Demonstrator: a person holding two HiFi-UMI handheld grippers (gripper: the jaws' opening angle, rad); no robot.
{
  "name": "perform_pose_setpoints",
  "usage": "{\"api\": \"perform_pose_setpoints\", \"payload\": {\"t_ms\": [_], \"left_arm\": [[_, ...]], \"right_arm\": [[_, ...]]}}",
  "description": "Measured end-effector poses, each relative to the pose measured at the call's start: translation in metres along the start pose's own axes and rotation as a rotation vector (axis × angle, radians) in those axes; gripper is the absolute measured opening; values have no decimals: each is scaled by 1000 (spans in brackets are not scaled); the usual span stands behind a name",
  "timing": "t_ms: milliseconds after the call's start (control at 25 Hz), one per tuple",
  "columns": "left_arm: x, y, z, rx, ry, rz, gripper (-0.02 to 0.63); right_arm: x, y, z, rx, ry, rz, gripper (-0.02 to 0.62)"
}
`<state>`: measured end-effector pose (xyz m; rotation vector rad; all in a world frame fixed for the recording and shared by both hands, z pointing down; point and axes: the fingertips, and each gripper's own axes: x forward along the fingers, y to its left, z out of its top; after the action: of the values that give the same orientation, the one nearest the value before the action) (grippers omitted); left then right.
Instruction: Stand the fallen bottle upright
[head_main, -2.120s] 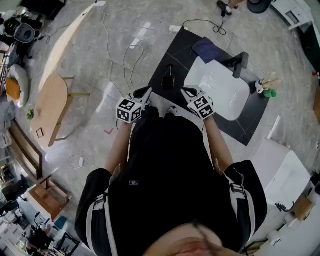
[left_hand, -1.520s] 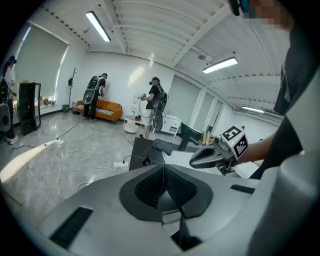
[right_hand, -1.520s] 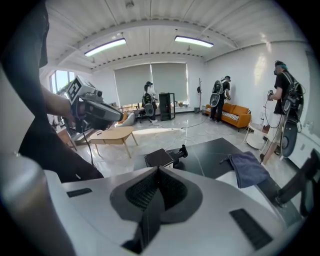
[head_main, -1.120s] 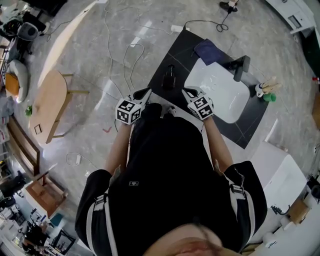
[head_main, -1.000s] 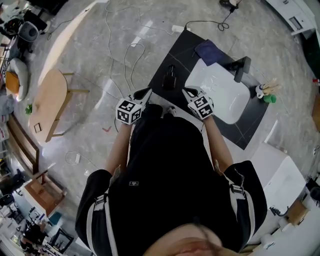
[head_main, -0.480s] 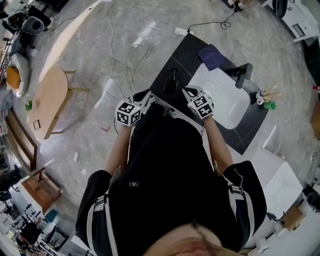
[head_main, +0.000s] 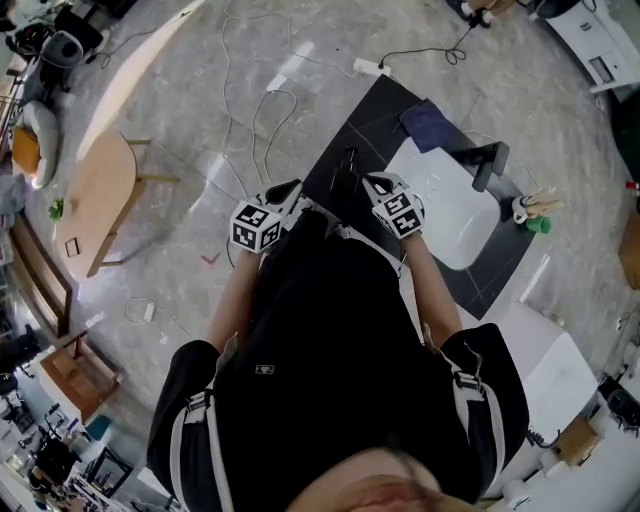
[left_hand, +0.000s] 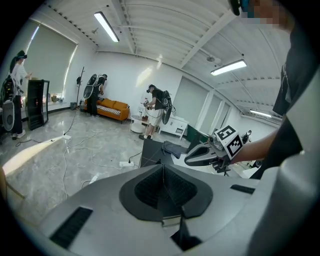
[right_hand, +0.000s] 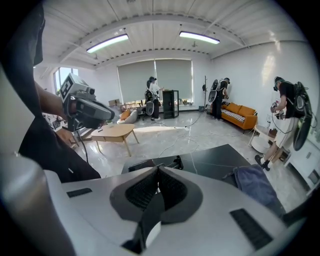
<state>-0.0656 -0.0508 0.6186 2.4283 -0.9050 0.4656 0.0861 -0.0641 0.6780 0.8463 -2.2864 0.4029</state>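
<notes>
Head view shows us the bottle (head_main: 347, 163) as a small, slim, dark shape on the black counter (head_main: 372, 108), near its left edge, left of the white sink (head_main: 455, 228) and apart from the blue cloth (head_main: 428, 122). In the right gripper view it is a low dark form just past the jaw tips, and it seems to lie on its side. Dark on dark, its outline is hard to read, and we cannot tell its material or whether it has a cap. We judge it light and stiff, likely smooth enough to slip and round enough to roll away if nudged. We would therefore take it across the body near the middle, or just below the neck, and pivot it onto its base. The left gripper (head_main: 288, 187) and right gripper (head_main: 372, 182) are held out before our chest, short of the bottle. In each gripper's own view the pads are pressed together with nothing between them.
</notes>
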Motion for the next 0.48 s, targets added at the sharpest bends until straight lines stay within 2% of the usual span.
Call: {"api": "perform_pose_setpoints", "payload": {"t_ms": [480], "left_arm": [[2,29,7,-32,15,11,18]], "right_arm": [[30,-16,9,-20,56,10,60]]}}
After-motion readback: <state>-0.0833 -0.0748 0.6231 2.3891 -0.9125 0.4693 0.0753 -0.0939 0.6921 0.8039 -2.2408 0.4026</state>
